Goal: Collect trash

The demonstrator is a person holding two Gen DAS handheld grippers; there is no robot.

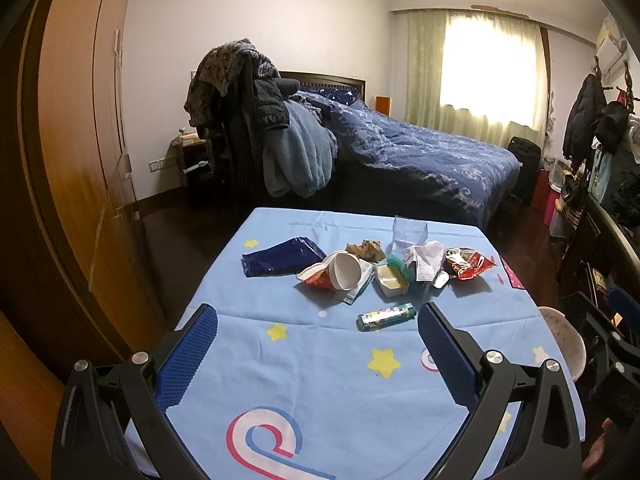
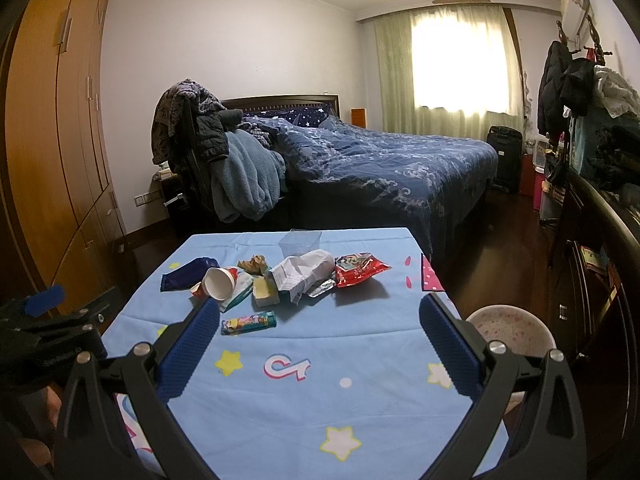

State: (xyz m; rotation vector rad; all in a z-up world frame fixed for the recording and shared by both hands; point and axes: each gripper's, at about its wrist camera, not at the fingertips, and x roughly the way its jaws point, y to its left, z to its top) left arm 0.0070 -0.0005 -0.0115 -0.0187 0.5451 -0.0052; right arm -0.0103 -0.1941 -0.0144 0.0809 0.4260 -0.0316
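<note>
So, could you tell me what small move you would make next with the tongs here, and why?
Probably ease the right tongs forward and down onto the lighter. Both tongs are open and empty, and the lighter lies apart from the pile, nearest on the blue tablecloth, just ahead of the right tongs' left finger.

- Table (image 2: 280, 412) under a light-blue starred cloth (image 2: 360, 344).
- Far half: trash pile (image 2: 280, 276), clear cup (image 2: 300, 242).
- Nearer: lighter (image 2: 249, 323), alone.
</note>
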